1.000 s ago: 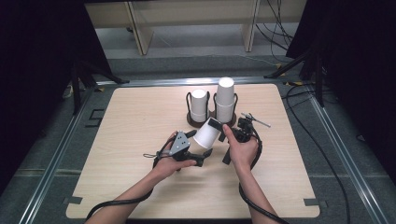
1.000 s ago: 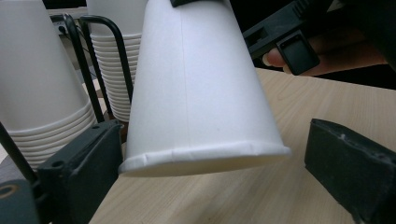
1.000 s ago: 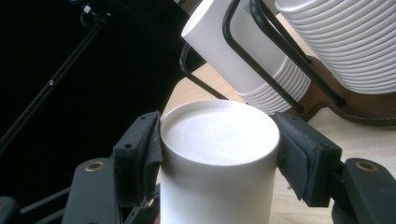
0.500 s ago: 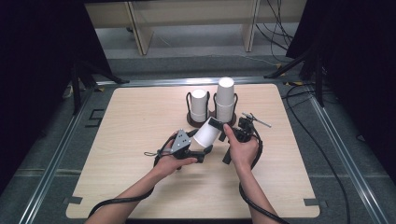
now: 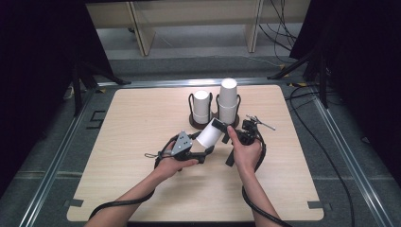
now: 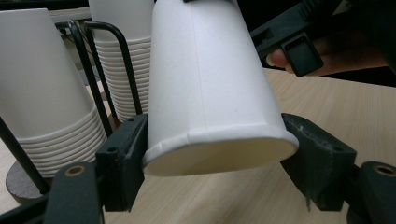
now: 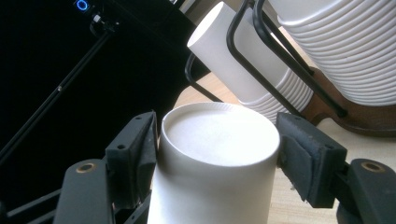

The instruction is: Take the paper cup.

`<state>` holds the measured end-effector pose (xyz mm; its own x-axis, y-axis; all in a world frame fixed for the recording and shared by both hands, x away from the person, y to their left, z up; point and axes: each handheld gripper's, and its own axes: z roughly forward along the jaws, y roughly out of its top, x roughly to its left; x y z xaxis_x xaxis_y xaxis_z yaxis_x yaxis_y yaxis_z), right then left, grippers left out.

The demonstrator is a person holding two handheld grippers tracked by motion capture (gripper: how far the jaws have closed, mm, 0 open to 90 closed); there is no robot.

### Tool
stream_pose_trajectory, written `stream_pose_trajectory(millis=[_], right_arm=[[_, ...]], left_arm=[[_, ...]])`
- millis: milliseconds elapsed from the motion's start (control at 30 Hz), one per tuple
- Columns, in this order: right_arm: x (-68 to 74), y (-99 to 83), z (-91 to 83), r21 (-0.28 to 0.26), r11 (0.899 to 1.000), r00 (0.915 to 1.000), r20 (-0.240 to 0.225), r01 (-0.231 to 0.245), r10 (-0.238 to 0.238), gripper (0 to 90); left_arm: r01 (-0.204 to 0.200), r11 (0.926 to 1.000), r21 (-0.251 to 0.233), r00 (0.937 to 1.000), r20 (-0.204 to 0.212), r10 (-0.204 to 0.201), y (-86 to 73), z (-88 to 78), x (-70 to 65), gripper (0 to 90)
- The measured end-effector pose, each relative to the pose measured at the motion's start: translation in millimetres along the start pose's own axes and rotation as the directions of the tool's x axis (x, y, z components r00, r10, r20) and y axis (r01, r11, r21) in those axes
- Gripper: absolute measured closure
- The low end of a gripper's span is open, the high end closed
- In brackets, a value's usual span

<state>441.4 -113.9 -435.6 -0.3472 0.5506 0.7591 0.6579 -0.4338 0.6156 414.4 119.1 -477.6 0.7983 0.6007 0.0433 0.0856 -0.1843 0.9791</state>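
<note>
Little has shifted since a second ago: the white paper cup stays held between the two claws above the wooden table, perhaps tipped a touch lower toward the left gripper; that claw's jaws are clamped on the cup's wide rim end, one jaw pressed to each side in the left gripper view, the open mouth facing the camera; the right gripper is closed on the narrow base end, its jaws touching either side of the cup; just beyond both claws stands a black wire holder on a dark round base, carrying two stacks of cups, the right stack taller; each hand grips its tool from below.
</note>
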Motion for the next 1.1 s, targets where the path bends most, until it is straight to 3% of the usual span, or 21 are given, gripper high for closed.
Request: stream_pose_trajectory(millis=[133, 167, 200, 267, 333, 400, 667, 800, 833, 1000, 1100], right_arm=[[-1.8, -0.3, 0.5, -0.009, 1.0, 0.9997, -0.018, 0.015, -0.015, 31.2], [-0.9, -0.5, 0.4, -0.009, 1.0, 0.9996, 0.013, 0.027, -0.027, 30.3], [-0.9, -0.5, 0.4, -0.009, 1.0, 0.9996, 0.013, 0.027, -0.027, 30.3], [-3.6, -0.7, 0.8, -0.018, 0.999, 0.9986, -0.015, 0.05, -0.05, 29.5], [-2.5, -0.1, -0.9, -0.014, 0.998, 0.9978, 0.008, 0.066, -0.065, 28.1], [-2.2, 0.7, -1.7, -0.017, 0.998, 0.998, -0.018, 0.06, -0.06, 27.1], [-1.1, 4.4, -4.4, -0.053, 0.993, 0.9939, -0.033, 0.104, -0.105, 24.2], [0.8, 6.6, -8.7, -0.094, 0.979, 0.9827, -0.026, 0.18, -0.183, 24.7], [1.0, 7.6, -10.0, -0.109, 0.971, 0.976, -0.028, 0.212, -0.216, 23.7], [1.6, 9.4, -14.4, -0.119, 0.96, 0.9655, -0.027, 0.254, -0.259, 21.8], [0.2, 10.5, -17.9, -0.129, 0.95, 0.9571, -0.028, 0.283, -0.289, 22.8]], left_arm=[[0.0, 1.0, 0.0, 1.0, 0.0, 0.0, 0.7, -1.2, 1.0, 28.1], [0.001, 1.0, -0.006, 1.0, 0.004, -0.001, 0.5, -0.9, 1.3, 28.4], [0.001, 1.0, -0.006, 1.0, 0.004, -0.001, 0.5, -0.9, 1.3, 28.5], [-0.001, 1.0, 0.007, 1.0, 0.005, 0.001, 0.8, -2.5, 1.7, 28.6], [-0.002, 1.0, 0.009, 1.0, 0.008, 0.002, 1.0, -3.5, 2.3, 28.7], [-0.003, 1.0, -0.001, 0.9999, 0.017, 0.003, 1.1, -3.7, 3.0, 28.7], [-0.025, 0.9987, 0.045, 0.9989, 0.042, 0.024, 2.3, -11.5, 9.0, 28.9], [-0.047, 0.9965, 0.07, 0.9972, 0.06, 0.043, 3.5, -15.3, 13.8, 29.0], [-0.057, 0.9947, 0.085, 0.9962, 0.07, 0.051, 4.8, -17.4, 16.1, 29.0], [-0.075, 0.992, 0.102, 0.9944, 0.082, 0.067, 7.8, -21.2, 21.2, 29.1], [-0.101, 0.9846, 0.142, 0.9921, 0.088, 0.089, 9.9, -24.9, 25.6, 29.1]])
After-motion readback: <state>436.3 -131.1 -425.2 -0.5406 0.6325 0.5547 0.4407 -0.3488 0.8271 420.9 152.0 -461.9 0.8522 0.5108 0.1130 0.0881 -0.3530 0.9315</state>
